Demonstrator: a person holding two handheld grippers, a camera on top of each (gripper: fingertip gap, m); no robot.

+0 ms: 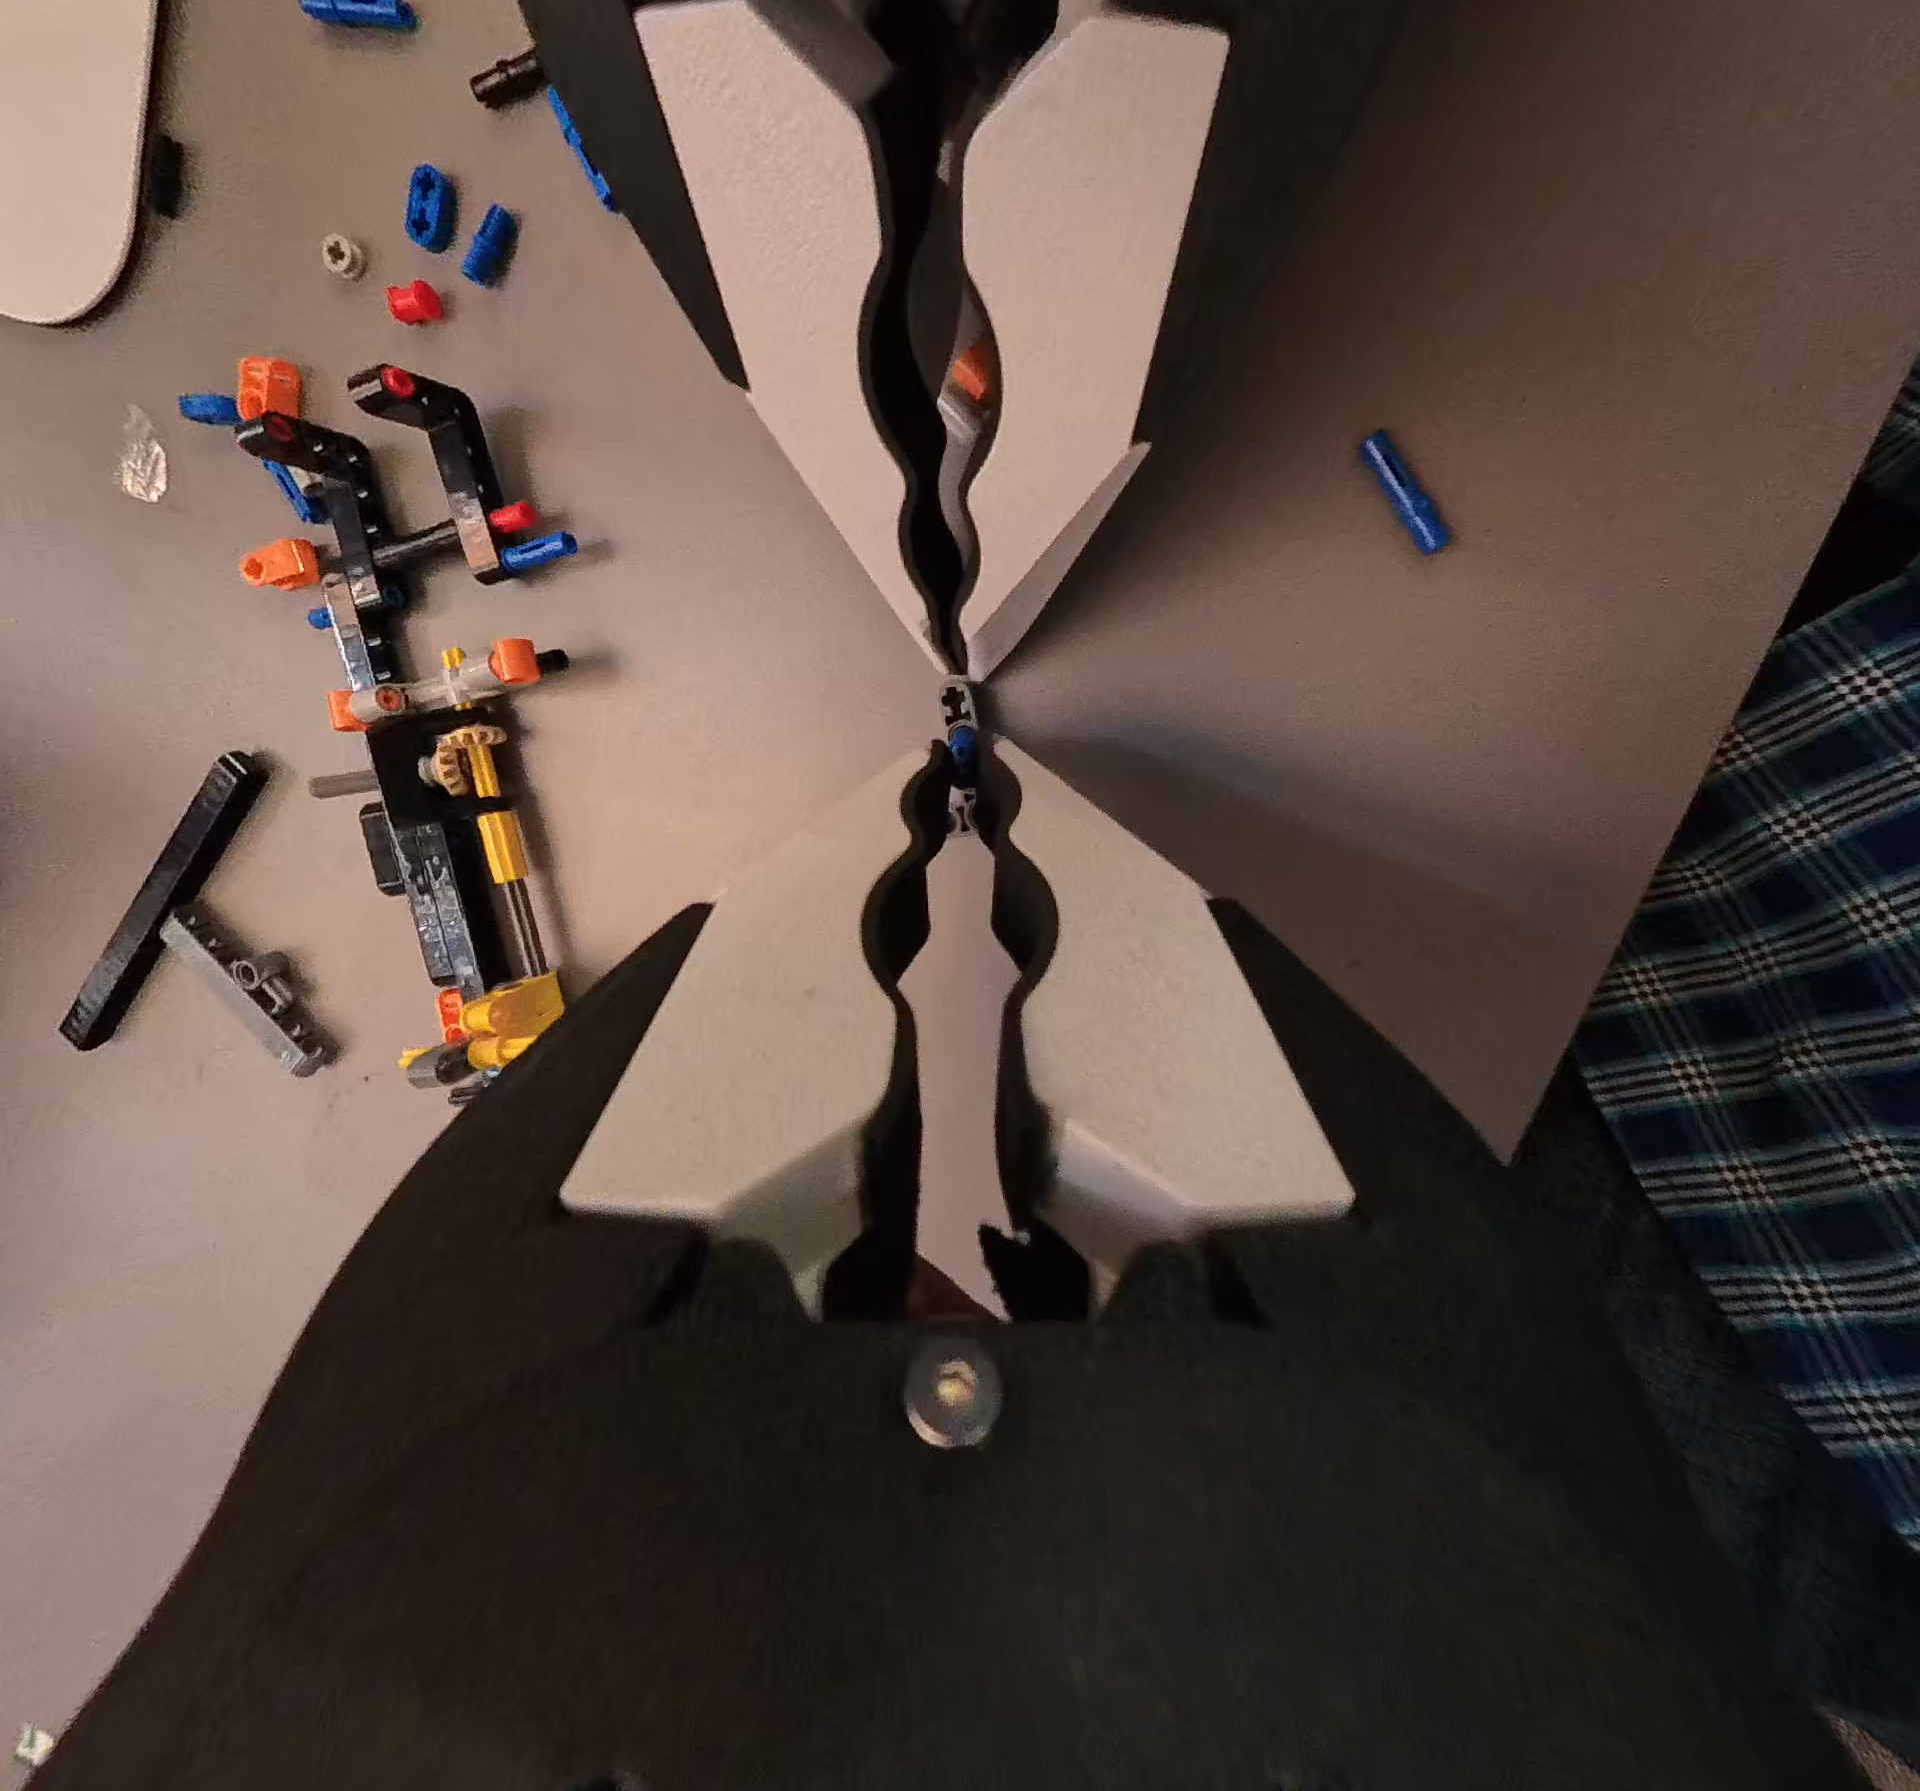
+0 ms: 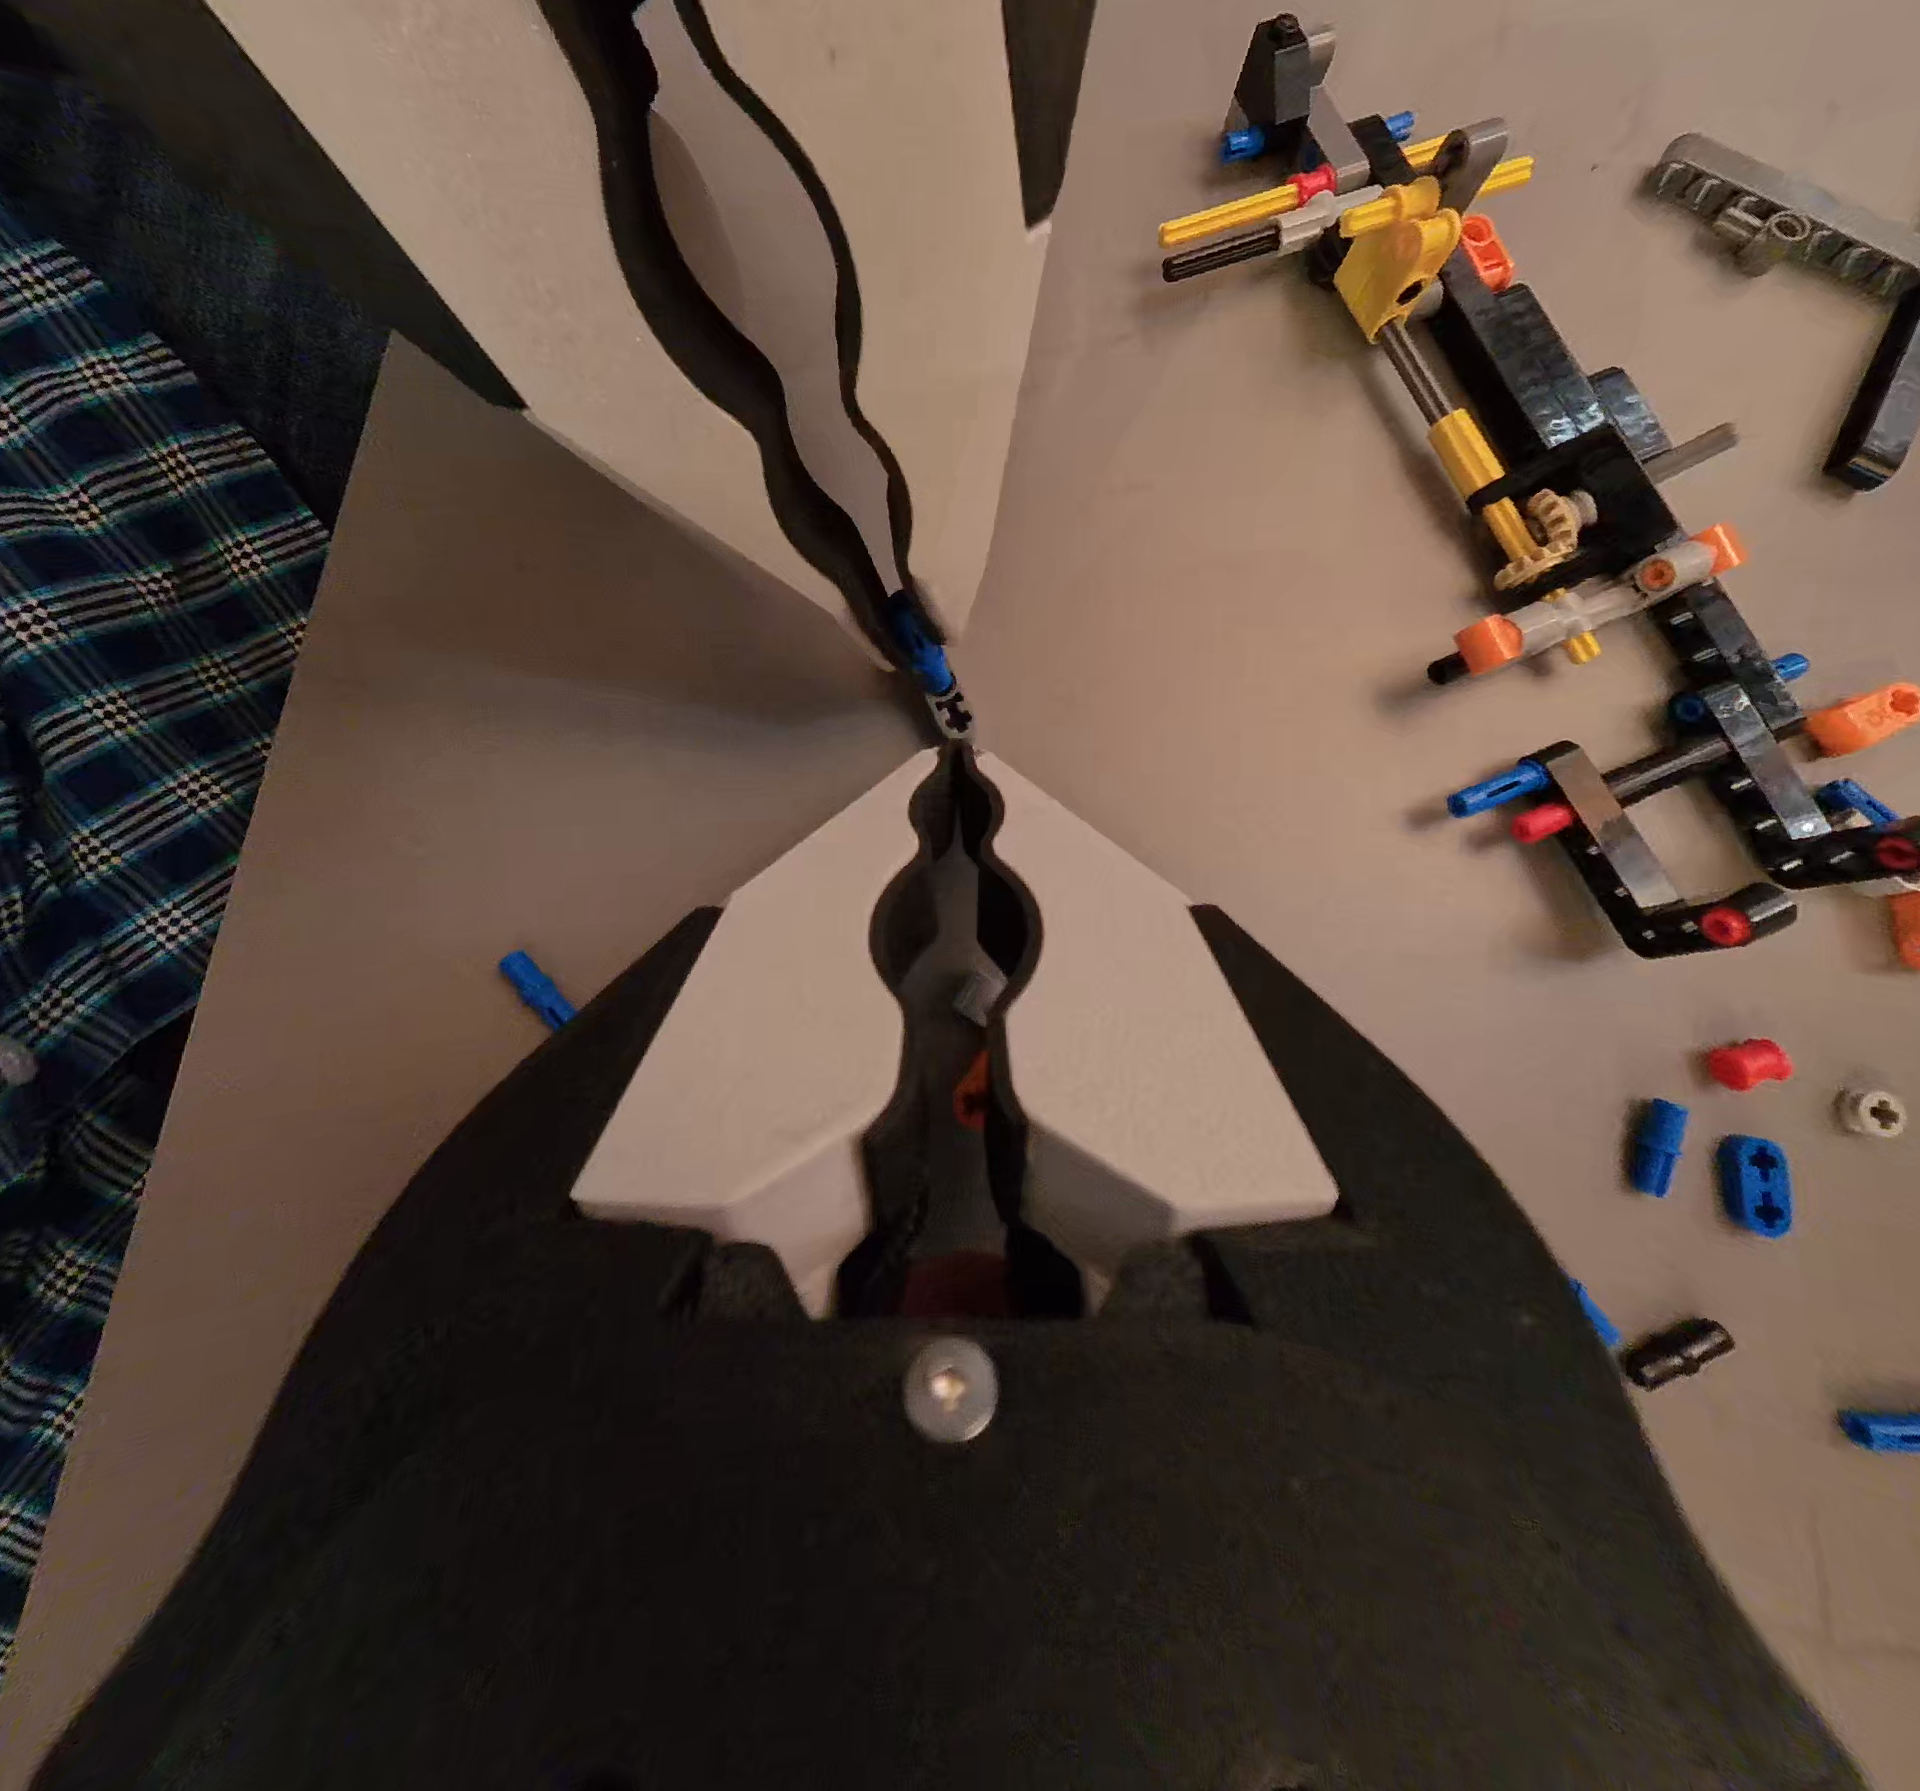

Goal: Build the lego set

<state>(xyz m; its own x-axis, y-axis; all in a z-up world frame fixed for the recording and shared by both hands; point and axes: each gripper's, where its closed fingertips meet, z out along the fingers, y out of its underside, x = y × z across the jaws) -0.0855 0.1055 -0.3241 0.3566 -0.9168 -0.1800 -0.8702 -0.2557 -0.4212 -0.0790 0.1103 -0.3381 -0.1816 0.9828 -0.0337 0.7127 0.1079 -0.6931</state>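
My left gripper (image 1: 961,791) is shut on a small blue pin (image 1: 963,752) joined to a little grey cross-hole piece (image 1: 956,702). My right gripper (image 1: 956,663) comes in from the top, tip to tip with it. In the right wrist view, my right gripper (image 2: 951,762) is shut on a grey piece with an orange connector (image 2: 971,1087), held deep between its fingers. The left gripper (image 2: 912,666) holds the blue pin (image 2: 916,640) against the grey cross-hole piece (image 2: 951,708). Both are held above the grey table (image 1: 1351,754).
A part-built black, yellow and orange model (image 1: 436,775) (image 2: 1558,494) lies on the table beside the grippers. Around it lie a black beam (image 1: 156,900), a grey beam (image 1: 244,993) and small loose parts (image 1: 431,209) (image 2: 1756,1180). One blue pin (image 1: 1403,491) (image 2: 535,988) lies alone. A plaid sleeve (image 1: 1766,910) is at the table edge. The tips of both grippers are at nearly the same place.
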